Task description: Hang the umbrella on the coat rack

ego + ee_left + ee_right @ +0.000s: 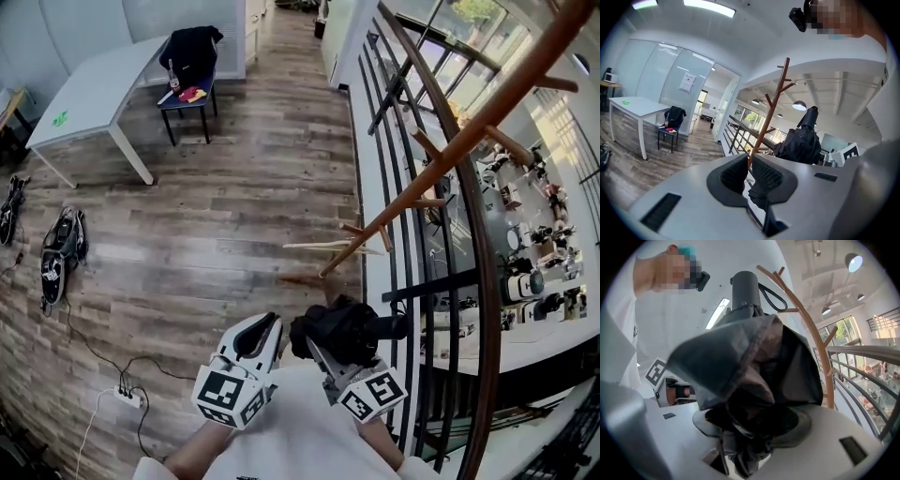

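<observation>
A black folded umbrella (342, 330) is bunched in my right gripper (328, 352), which is shut on its fabric. In the right gripper view the umbrella (750, 366) fills the space above the jaws (750, 427), its handle and strap loop pointing up. The wooden coat rack (450, 150) slants up to the right just ahead, with pegs along its pole. My left gripper (267, 328) is beside the umbrella on its left. In its own view the jaws (746, 171) are almost together with nothing between them, and the coat rack (771, 110) and umbrella (801, 140) stand beyond.
A dark metal railing (469, 234) runs behind the rack, with a lower floor of desks past it. A white table (94, 89) and a chair with a black jacket (192, 56) stand far left. Bags (61, 248) and a power strip (127, 396) lie on the wood floor.
</observation>
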`<move>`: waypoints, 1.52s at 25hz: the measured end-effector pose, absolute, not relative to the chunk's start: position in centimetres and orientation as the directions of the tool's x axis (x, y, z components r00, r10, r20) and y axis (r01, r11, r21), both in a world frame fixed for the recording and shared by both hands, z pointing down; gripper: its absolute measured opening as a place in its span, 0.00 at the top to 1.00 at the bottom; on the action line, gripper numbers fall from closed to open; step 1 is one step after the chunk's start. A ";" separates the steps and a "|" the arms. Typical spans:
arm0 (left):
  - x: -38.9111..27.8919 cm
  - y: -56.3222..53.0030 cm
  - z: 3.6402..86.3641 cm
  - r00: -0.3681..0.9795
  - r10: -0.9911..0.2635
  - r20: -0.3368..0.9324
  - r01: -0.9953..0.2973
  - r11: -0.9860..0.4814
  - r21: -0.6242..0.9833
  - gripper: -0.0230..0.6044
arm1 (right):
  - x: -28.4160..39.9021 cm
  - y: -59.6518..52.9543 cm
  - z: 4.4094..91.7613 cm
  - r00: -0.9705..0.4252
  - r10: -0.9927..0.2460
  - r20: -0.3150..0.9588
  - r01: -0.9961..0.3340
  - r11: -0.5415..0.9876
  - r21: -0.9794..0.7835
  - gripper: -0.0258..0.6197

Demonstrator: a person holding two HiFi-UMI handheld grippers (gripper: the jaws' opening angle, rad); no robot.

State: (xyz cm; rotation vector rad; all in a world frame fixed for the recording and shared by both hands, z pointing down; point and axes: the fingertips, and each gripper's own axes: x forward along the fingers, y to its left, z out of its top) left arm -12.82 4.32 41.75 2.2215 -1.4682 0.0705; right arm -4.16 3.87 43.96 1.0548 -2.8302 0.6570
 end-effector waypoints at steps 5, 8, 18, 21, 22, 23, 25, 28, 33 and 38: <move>-12.9 2.1 40.5 0.454 -0.853 0.258 -0.867 -0.355 0.350 0.90 | -5.3 1.6 44.2 -0.784 -0.577 0.229 -0.614 0.664 -0.427 0.53; -13.3 0.1 39.7 0.452 -0.859 0.242 -0.872 -0.367 0.324 0.90 | -5.9 -0.1 44.5 -0.784 -0.570 0.245 -0.618 0.681 -0.393 0.53; -12.4 -4.7 38.2 0.467 -0.846 0.255 -0.870 -0.388 0.305 0.90 | -6.6 -4.1 43.2 -0.789 -0.547 0.278 -0.614 0.706 -0.352 0.53; -11.9 -5.9 37.5 0.472 -0.844 0.253 -0.869 -0.399 0.293 0.90 | -6.7 -5.1 42.6 -0.790 -0.545 0.280 -0.613 0.696 -0.374 0.53; -11.9 -6.3 37.3 0.473 -0.844 0.251 -0.869 -0.401 0.290 0.90 | -6.8 -5.5 42.3 -0.790 -0.546 0.281 -0.614 0.696 -0.374 0.53; -11.9 -6.7 37.0 0.473 -0.845 0.249 -0.869 -0.402 0.287 0.90 | -7.0 -5.8 41.9 -0.789 -0.547 0.282 -0.615 0.697 -0.370 0.53; -12.2 -7.4 36.4 0.473 -0.847 0.244 -0.870 -0.405 0.281 0.90 | -7.5 -6.5 41.1 -0.789 -0.547 0.279 -0.614 0.701 -0.363 0.53; -12.2 -8.2 35.4 0.474 -0.849 0.232 -0.870 -0.412 0.270 0.90 | -7.7 -7.3 40.0 -0.800 -0.542 0.258 -0.600 0.706 -0.376 0.53; -12.2 -9.2 33.8 0.481 -0.850 0.215 -0.868 -0.426 0.254 0.90 | -7.8 -8.4 39.0 -0.799 -0.540 0.265 -0.602 0.715 -0.356 0.53; -12.7 -10.7 32.6 0.478 -0.855 0.203 -0.869 -0.425 0.254 0.90 | -8.3 -10.0 37.7 -0.798 -0.532 0.282 -0.602 0.726 -0.332 0.53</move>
